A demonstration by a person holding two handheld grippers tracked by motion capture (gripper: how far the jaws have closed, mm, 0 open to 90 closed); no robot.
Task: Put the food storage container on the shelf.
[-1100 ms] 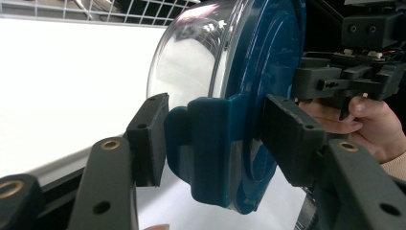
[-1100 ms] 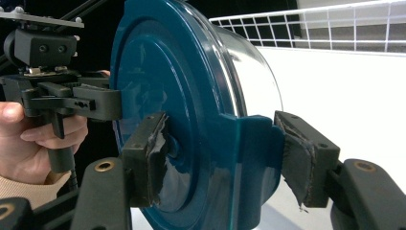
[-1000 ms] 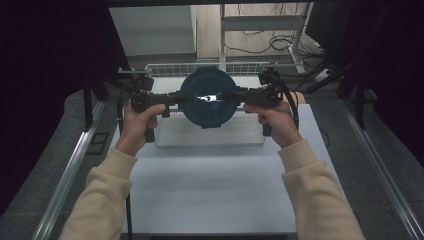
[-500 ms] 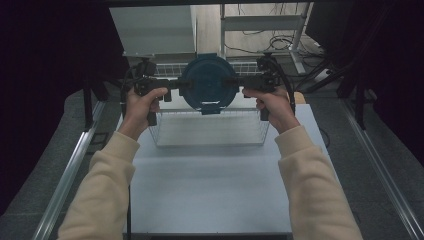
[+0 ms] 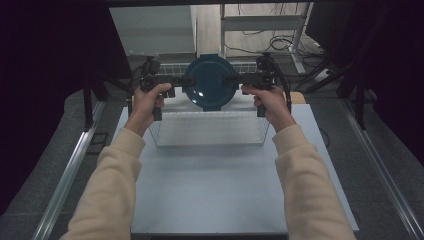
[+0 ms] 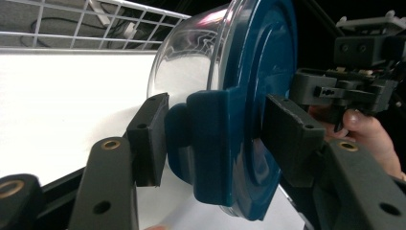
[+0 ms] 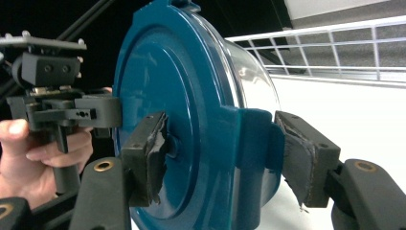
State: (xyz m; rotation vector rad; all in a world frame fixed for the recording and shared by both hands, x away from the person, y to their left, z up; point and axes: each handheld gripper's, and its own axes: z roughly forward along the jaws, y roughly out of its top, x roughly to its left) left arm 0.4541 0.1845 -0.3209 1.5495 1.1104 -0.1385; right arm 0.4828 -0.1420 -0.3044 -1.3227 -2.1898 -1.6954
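Observation:
A round clear container with a dark blue lid (image 5: 210,82) hangs in the air above the white wire basket (image 5: 210,131), lid facing the camera. My left gripper (image 5: 184,80) is shut on the lid's left clip (image 6: 206,139), one pad on each side of it. From the other side, my right gripper (image 5: 233,78) is shut on the right clip (image 7: 249,153) of the same lid (image 7: 182,115). The clear bowl (image 6: 191,62) points away toward the basket's far wall. In each gripper view the other gripper and hand appear beyond the lid.
The wire basket stands at the far half of the white table (image 5: 220,185). Dark curtains flank both sides. Shelving and cables (image 5: 265,30) lie behind the table. Metal rails (image 5: 65,175) run along the table's left and right.
Both grippers have carried the lidded container away from me and upward, from over the basket's middle toward its far edge. The grips on the two clips have not changed.

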